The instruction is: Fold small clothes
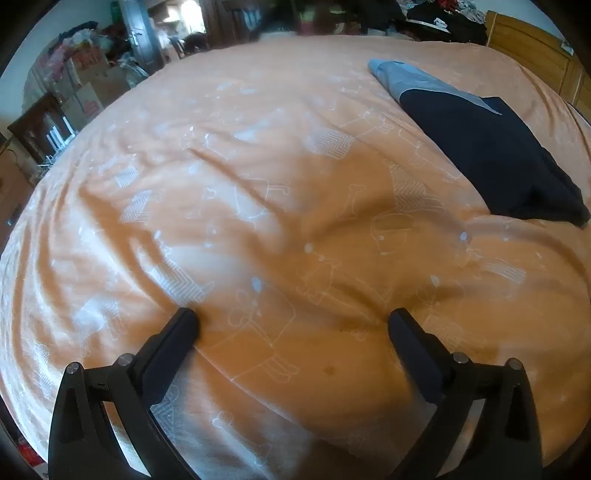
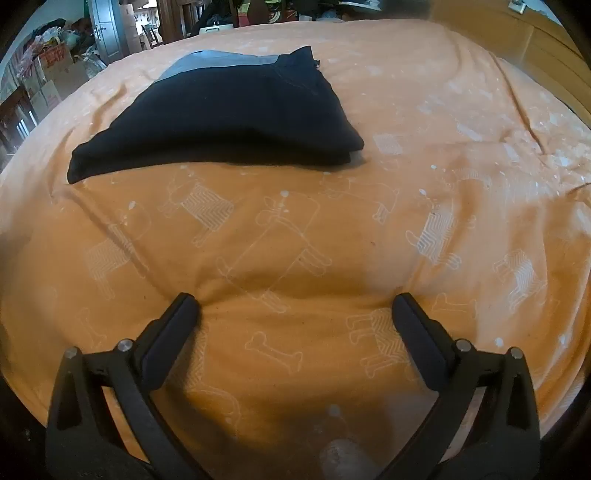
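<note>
A dark navy garment with a grey panel (image 1: 491, 147) lies folded on the orange bedspread (image 1: 258, 184), far right in the left wrist view. The right wrist view shows the same garment (image 2: 229, 114) ahead and slightly left, as a flat layered bundle. My left gripper (image 1: 293, 321) is open, its fingertips resting on the bedspread well left of the garment, with nothing between them. My right gripper (image 2: 295, 304) is open too, fingertips pressing into the bedspread (image 2: 406, 184) a short way in front of the garment, holding nothing.
A wooden headboard (image 1: 535, 55) runs along the bed's right side. Piled clothes (image 1: 443, 14) sit beyond the far edge. Cardboard boxes and clutter (image 1: 85, 85) and a door (image 2: 107, 29) stand to the left of the bed.
</note>
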### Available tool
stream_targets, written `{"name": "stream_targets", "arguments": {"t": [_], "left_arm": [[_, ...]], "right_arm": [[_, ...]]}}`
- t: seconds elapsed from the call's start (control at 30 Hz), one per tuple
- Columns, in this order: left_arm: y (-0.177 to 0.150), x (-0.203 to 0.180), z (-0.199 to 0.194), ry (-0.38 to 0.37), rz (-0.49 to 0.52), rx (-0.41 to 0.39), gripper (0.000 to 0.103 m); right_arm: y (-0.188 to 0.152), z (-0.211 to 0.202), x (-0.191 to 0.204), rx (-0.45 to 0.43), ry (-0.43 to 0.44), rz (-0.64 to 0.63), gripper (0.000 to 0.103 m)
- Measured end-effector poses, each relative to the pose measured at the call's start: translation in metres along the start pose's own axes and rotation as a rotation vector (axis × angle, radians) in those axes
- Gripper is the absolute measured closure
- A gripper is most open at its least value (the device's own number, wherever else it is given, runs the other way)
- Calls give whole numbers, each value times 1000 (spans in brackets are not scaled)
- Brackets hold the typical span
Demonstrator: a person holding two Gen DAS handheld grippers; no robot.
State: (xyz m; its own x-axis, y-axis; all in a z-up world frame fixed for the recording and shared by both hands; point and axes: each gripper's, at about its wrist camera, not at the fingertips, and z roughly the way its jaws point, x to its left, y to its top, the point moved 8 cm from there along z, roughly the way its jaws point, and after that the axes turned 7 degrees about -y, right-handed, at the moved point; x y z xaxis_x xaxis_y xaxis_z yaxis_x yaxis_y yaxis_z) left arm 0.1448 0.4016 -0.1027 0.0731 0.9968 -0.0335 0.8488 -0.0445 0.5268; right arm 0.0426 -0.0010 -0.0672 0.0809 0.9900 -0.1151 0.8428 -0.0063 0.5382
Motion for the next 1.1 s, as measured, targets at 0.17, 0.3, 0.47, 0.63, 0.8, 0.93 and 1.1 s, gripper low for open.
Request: {"name": "stream_targets", "arguments": {"t": [0.17, 0.3, 0.47, 0.63, 0.8, 0.93, 1.1], "left_arm": [[3, 0, 0, 29, 25, -3, 0], [5, -1, -1, 26, 28, -16, 0], [5, -8, -9, 26, 32, -53, 1], [14, -38, -21, -62, 49, -85, 1], [40, -106, -35, -187, 175, -98, 2], [66, -194, -53, -306, 321, -113, 2], [84, -325, -90, -447, 462, -143, 2]], "right_arm": [[0, 0, 0, 6, -1, 0, 0], [0, -1, 2, 4, -8, -1, 0], [1, 0, 0, 22, -11, 16, 0], [3, -3, -11, 44, -8, 28, 0], [7, -20, -23, 53, -25, 53, 0], [22, -61, -63, -22, -23, 128, 0], [14, -102, -166, -65, -140, 190, 0]]}}
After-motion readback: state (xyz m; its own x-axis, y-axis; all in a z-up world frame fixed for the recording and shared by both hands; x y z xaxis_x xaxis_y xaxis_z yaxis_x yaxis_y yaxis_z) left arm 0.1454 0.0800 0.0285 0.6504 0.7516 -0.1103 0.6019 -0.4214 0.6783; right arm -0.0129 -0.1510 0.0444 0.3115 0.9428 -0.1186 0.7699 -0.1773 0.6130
